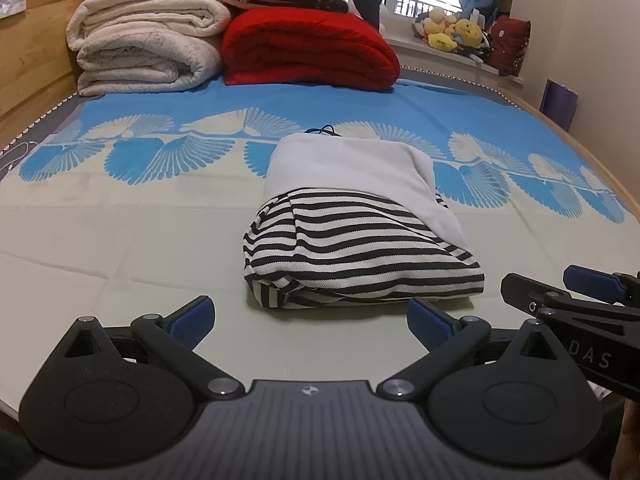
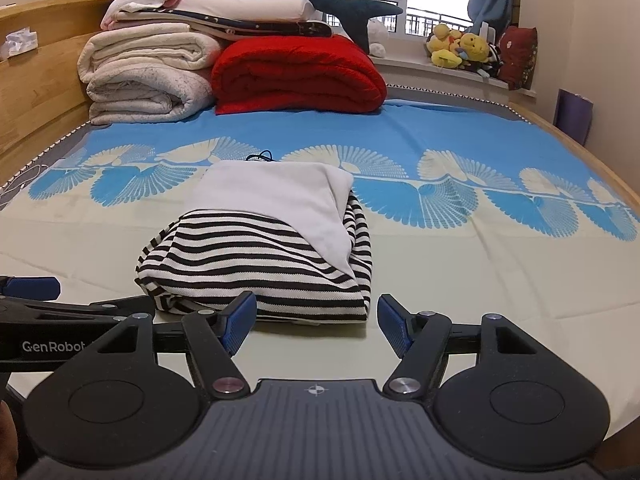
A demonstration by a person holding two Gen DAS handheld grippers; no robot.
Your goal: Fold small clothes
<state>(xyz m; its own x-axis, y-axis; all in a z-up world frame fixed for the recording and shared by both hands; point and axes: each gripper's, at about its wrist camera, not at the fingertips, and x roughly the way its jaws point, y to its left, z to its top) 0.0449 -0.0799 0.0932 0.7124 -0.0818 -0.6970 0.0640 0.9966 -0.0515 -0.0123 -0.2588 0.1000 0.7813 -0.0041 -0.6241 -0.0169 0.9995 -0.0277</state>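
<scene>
Left wrist view shows the folded striped shirt (image 1: 360, 252) lying on the bed (image 1: 120, 248), just ahead of the left gripper (image 1: 310, 322). Both it and the right gripper (image 2: 316, 320) stand apart, empty. The cloth looks soft and light; its near folded edge seems best to pinch.

Left gripper (image 1: 310, 322) and right gripper (image 2: 316, 326) side by side, level, jaws spread wide, holding nothing.
</scene>
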